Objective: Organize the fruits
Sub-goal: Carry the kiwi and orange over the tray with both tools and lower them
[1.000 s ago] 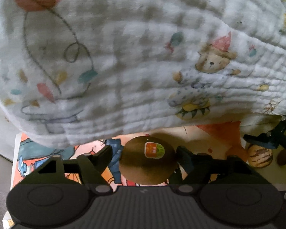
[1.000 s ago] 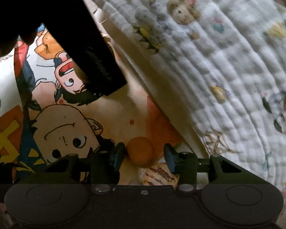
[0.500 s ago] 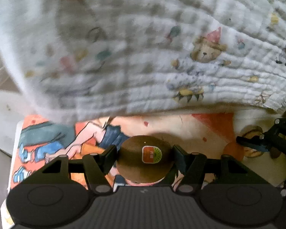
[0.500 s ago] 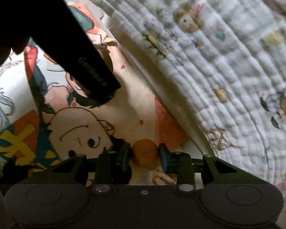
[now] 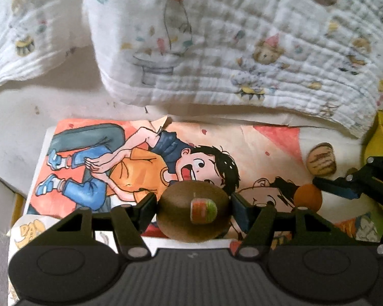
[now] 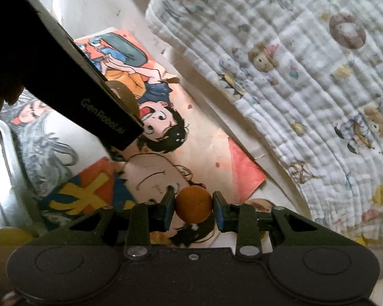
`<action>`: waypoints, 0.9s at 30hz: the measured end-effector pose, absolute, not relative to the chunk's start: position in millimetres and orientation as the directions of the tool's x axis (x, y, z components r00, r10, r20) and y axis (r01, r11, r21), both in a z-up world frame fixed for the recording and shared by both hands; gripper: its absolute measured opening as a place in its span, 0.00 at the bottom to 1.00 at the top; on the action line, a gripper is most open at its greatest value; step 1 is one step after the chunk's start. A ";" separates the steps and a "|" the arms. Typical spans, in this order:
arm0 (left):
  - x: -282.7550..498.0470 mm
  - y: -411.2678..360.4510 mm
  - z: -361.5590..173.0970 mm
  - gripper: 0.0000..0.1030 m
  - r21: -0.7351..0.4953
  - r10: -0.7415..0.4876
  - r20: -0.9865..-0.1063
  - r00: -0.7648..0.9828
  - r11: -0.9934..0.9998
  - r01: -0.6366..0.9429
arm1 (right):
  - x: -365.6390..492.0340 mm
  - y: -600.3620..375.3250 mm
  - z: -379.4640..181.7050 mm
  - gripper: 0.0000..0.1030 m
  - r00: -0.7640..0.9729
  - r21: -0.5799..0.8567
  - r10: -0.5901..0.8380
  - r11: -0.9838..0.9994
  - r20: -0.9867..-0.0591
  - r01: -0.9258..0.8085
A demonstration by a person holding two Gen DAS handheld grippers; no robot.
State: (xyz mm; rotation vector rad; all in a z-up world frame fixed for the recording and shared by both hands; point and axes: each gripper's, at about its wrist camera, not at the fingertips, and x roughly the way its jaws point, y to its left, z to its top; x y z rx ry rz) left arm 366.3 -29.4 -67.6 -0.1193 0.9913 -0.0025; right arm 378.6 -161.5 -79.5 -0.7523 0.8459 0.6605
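My left gripper (image 5: 193,205) is shut on a brown kiwi (image 5: 181,211) with a red and green sticker, held above a cartoon poster (image 5: 130,153). My right gripper (image 6: 193,206) is shut on a small orange fruit (image 6: 193,207), also above the poster (image 6: 206,153). In the left wrist view the orange fruit (image 5: 307,199) shows at the right between the right gripper's fingers (image 5: 344,188). A tan striped piece (image 5: 321,162) lies on the surface behind it. The left gripper's dark body (image 6: 89,102) crosses the right wrist view, with part of the kiwi (image 6: 126,97) showing behind it.
A white quilted blanket with animal prints (image 5: 242,51) lies bunched along the far side of the poster and fills the right of the right wrist view (image 6: 306,76). A yellow object (image 5: 378,140) sits at the far right. A metal edge (image 6: 2,178) stands at the left.
Both grippers have pulled back and up from the blanket, so more of the poster shows. The right gripper closed on the orange fruit and lifted it. The left still holds the kiwi.
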 end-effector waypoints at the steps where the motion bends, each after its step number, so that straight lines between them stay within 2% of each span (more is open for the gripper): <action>1: 362.6 -28.9 -66.1 0.65 -0.105 -0.059 -0.832 0.552 0.993 -0.052 | 372.7 -161.1 -77.1 0.33 0.501 -0.310 0.215 0.569 -0.838 -0.762; 13: 316.4 -20.7 -42.0 0.65 -0.150 -0.102 -0.809 0.578 0.988 -0.035 | 316.0 -171.5 -47.7 0.33 0.503 -0.278 0.227 0.615 -0.834 -0.738; 27: 240.9 -12.0 -38.9 0.65 -0.156 -0.105 -0.837 0.537 0.986 -0.050 | 254.5 -165.7 -19.7 0.33 0.483 -0.246 0.266 0.604 -0.834 -0.758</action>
